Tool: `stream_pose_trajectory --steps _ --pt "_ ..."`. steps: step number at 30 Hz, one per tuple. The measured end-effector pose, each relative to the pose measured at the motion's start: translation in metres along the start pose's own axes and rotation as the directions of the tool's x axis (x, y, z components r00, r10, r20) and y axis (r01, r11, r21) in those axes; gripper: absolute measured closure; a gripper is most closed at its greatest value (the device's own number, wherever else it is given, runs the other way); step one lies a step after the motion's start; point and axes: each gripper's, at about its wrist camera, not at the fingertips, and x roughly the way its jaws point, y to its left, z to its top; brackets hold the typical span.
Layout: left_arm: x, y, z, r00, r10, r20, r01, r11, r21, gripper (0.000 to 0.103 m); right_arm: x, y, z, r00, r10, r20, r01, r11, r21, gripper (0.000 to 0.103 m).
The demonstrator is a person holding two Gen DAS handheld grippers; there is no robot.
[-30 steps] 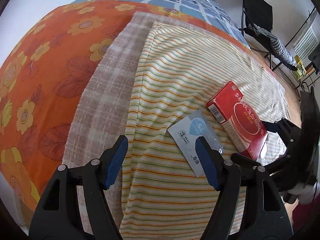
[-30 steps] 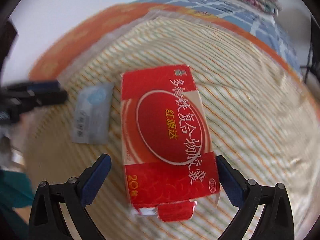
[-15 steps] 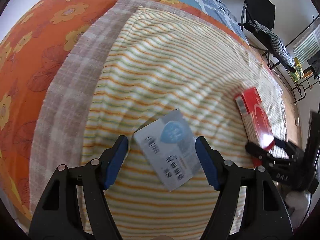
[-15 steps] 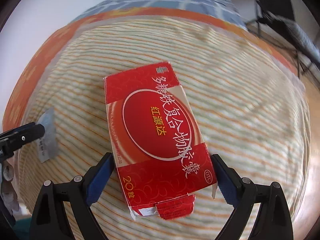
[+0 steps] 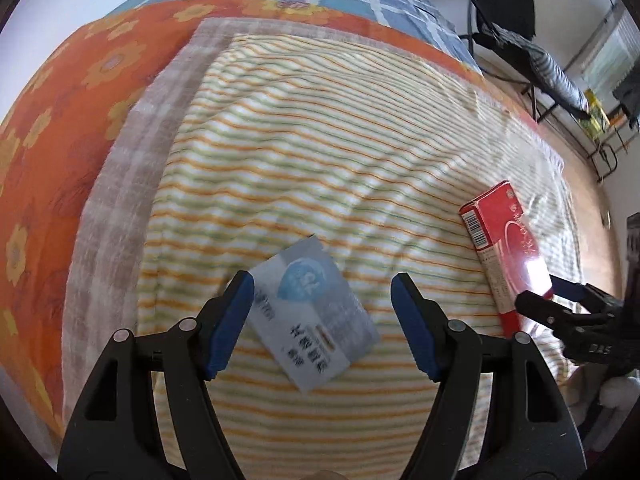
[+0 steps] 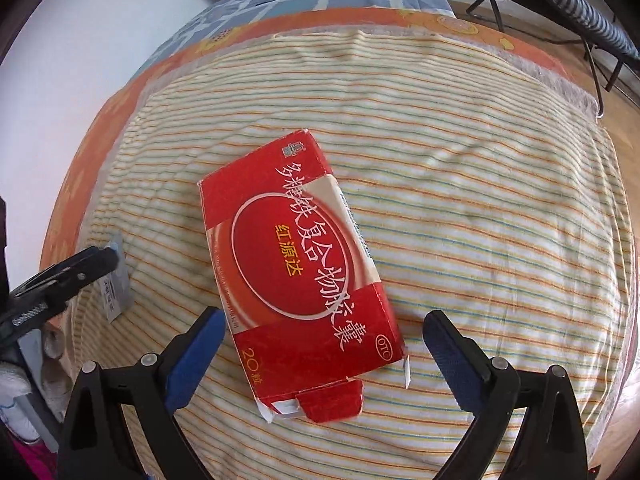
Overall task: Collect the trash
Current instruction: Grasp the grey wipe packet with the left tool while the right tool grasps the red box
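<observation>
Now both grippers have been brought over their targets, a clear change from a second ago. The left gripper (image 5: 322, 322) was then set short of the pale sachet (image 5: 316, 316), with only the sachet's near corner behind one finger; the sachet is now framed between the two blue pads, its near end lying just ahead of the tool and a little toward the inner finger. The jaws are held wide and nothing is pressed by them.

The right gripper (image 6: 320, 354) has been rolled relative to the red carton (image 6: 298, 268), so that the carton, once lined up with the fingers, now runs diagonally away from the tool. Its torn, open flap end lies between the spread fingers, clear of both pads. Nothing is gripped on this side either.

It is judged that two pieces of trash are lined up for pickup at once, and that only a descent and a closing remain before either can be lifted off the striped blanket (image 6: 480, 208).

Much is left unclear. No bin or bag is shown in either view. The sachet's print is blurred, and in the right wrist view most of it is hidden behind the other tool. Whether the carton is empty cannot be told.
</observation>
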Motion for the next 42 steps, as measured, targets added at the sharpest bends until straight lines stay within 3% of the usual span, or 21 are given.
stream_pose_trajectory --steps 4,10,14,19,25,31,35,38,42 --pt "-0.005 0.012 -0.005 1.0 0.009 -0.011 -0.01 0.997 -0.078 0.029 -0.004 -0.002 -0.001 1.0 0.009 0.008 -0.009 1.0 -0.01 0.003" --pt "0.009 0.025 -0.007 0.998 -0.038 -0.05 0.028 0.983 -0.18 0.028 0.0 0.011 0.008 1.0 -0.005 0.016 0.006 0.999 -0.041 0.003" --pt "0.013 0.012 -0.002 0.998 -0.037 -0.041 0.032 0.992 -0.123 0.028 0.005 0.014 0.013 1.0 -0.014 0.018 0.014 0.999 -0.049 0.003" --pt "0.02 -0.015 0.001 0.999 0.052 -0.01 -0.052 0.999 -0.01 0.028 0.012 0.008 0.019 1.0 -0.005 0.016 0.005 1.0 -0.022 0.003" --pt "0.028 -0.041 -0.009 0.985 0.162 0.057 -0.17 0.971 0.17 0.028 0.013 0.003 0.022 1.0 0.004 0.023 -0.004 1.0 -0.007 0.002" --pt "0.023 -0.033 -0.008 0.99 0.128 0.06 -0.136 0.975 0.175 0.04 0.016 0.012 0.023 0.999 0.006 0.039 -0.004 0.999 -0.043 0.0" --pt "0.017 -0.028 -0.01 0.994 0.096 0.059 -0.104 0.981 0.166 0.041 0.021 0.023 0.024 0.996 -0.069 0.05 0.074 0.991 -0.107 0.0" --pt "0.01 -0.028 -0.011 0.995 0.073 0.068 -0.084 0.983 0.166 0.041 0.019 0.022 0.022 0.993 -0.098 0.07 0.105 0.989 -0.105 0.012" --pt "0.0 -0.029 -0.014 0.994 0.059 0.088 -0.074 0.981 0.178 0.042 0.008 0.021 0.019 0.993 -0.07 0.095 0.08 0.991 -0.107 0.013"
